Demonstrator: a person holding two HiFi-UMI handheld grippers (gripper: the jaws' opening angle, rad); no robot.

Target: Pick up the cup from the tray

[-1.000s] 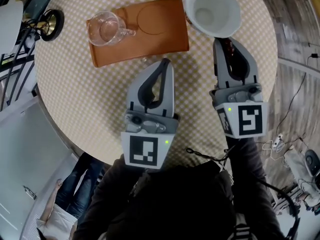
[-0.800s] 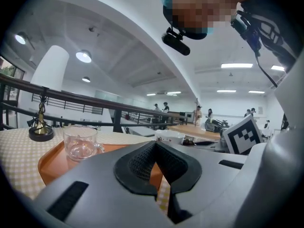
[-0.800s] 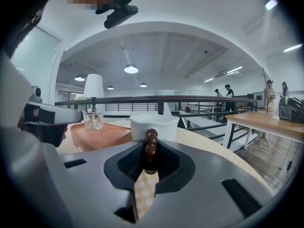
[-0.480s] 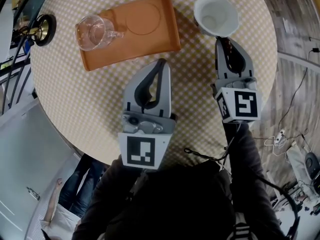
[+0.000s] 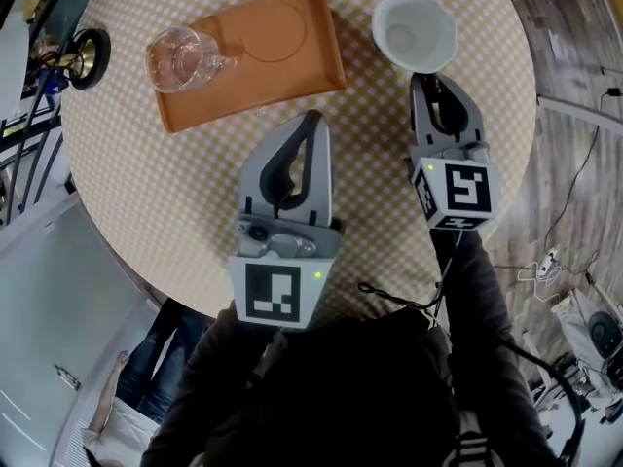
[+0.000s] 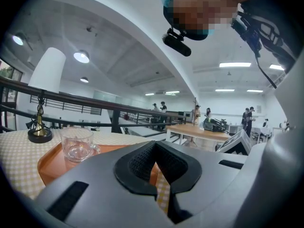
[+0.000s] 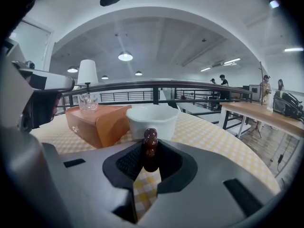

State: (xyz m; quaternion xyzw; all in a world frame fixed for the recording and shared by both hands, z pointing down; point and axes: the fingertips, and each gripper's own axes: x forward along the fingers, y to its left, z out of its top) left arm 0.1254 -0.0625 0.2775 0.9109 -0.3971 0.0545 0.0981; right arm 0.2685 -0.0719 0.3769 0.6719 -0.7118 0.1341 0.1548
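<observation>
A white cup [image 5: 414,32] [image 7: 152,120] stands on the checked tablecloth to the right of the orange tray [image 5: 282,66] [image 7: 102,120]. My right gripper [image 5: 435,78] [image 7: 151,145] is shut on the cup's brown handle [image 7: 150,153]; its jaws have just been opening a little, and the handle is still between the pads. A clear glass cup [image 5: 178,58] [image 6: 77,144] [image 7: 88,101] sits at the left end of the tray. My left gripper [image 5: 311,117] [image 6: 156,151] hovers shut and empty just short of the tray's near edge.
A black and brass lamp base [image 5: 86,47] [image 6: 39,134] stands at the round table's left edge. The table rim [image 5: 146,261] curves close under my left gripper. A person's legs [image 5: 146,358] show on the floor below left. Bare cloth lies between the two grippers.
My right gripper has sunk with the white cup, which now looks smaller and lower beside the tray. The left gripper has stayed where it was.
</observation>
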